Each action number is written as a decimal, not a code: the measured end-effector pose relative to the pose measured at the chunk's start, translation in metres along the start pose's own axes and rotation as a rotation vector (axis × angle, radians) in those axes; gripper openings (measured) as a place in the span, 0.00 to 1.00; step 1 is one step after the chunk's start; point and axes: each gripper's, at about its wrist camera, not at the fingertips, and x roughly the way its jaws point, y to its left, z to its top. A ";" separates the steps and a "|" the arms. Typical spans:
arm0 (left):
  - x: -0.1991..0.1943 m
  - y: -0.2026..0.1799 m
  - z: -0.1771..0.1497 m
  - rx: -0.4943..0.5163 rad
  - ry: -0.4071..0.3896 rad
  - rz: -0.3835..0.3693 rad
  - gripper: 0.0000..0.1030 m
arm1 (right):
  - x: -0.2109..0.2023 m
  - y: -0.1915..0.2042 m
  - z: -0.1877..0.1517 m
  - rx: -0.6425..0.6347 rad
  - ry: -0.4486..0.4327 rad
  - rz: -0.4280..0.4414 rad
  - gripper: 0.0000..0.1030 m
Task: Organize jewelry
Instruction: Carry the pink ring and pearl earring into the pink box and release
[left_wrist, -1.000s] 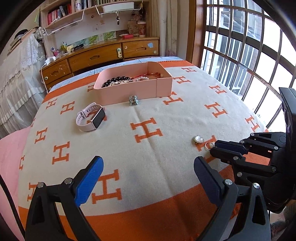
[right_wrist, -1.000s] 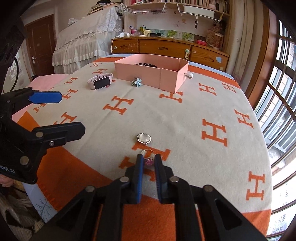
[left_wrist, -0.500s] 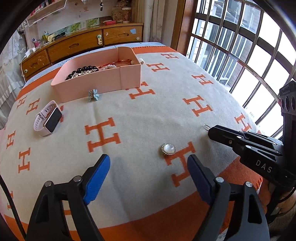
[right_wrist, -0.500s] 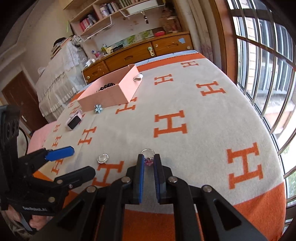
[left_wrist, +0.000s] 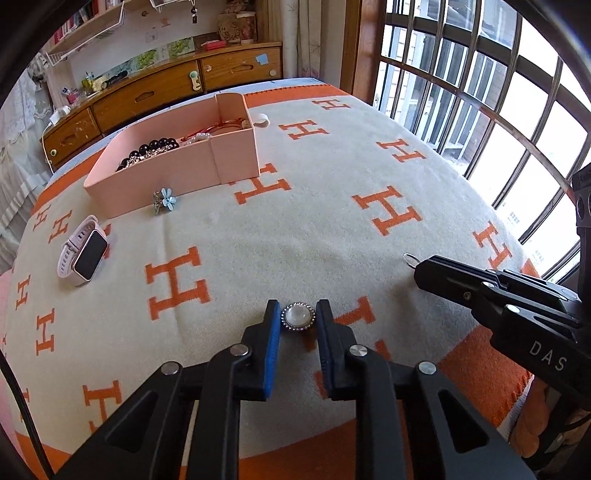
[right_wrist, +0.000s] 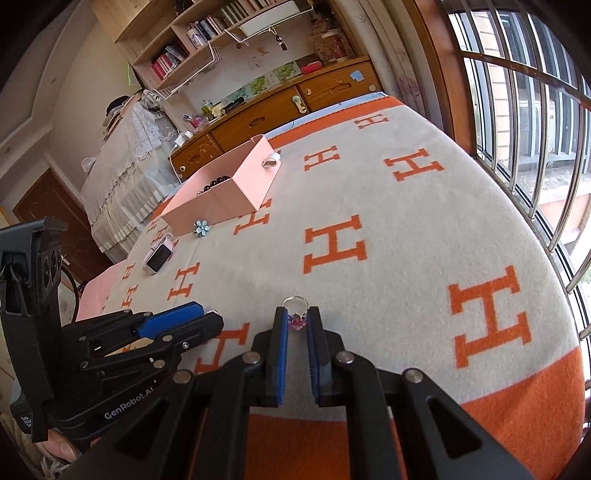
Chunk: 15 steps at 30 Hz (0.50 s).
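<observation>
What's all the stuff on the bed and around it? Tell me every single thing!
Blanket: one, cream with orange H letters, covering the bed.
Pink tray: one, far side of blanket, holding bead bracelets.
Flower clip: one, light blue, touching the tray's front wall.
Smartwatch: one, pink strap, left of the clip.
Pearl brooch: one, white with sparkly rim, near edge of blanket.
Ring: one, silver with pink stone.
Wooden drawers: brown, beyond the bed.
Bookshelf: on the wall.
Window bars: right side.
Left gripper: jaws just closing, pads against the brooch.
Right gripper: shut on the ring.
</observation>
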 end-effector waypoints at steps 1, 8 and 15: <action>0.000 0.000 -0.001 0.000 -0.002 -0.001 0.17 | 0.000 0.000 0.000 -0.002 -0.001 0.000 0.10; -0.006 0.008 -0.005 -0.024 -0.008 -0.022 0.17 | -0.001 0.004 -0.001 -0.023 -0.011 -0.009 0.10; -0.038 0.042 0.010 -0.096 -0.066 0.014 0.17 | 0.002 0.012 0.007 -0.023 0.013 -0.031 0.10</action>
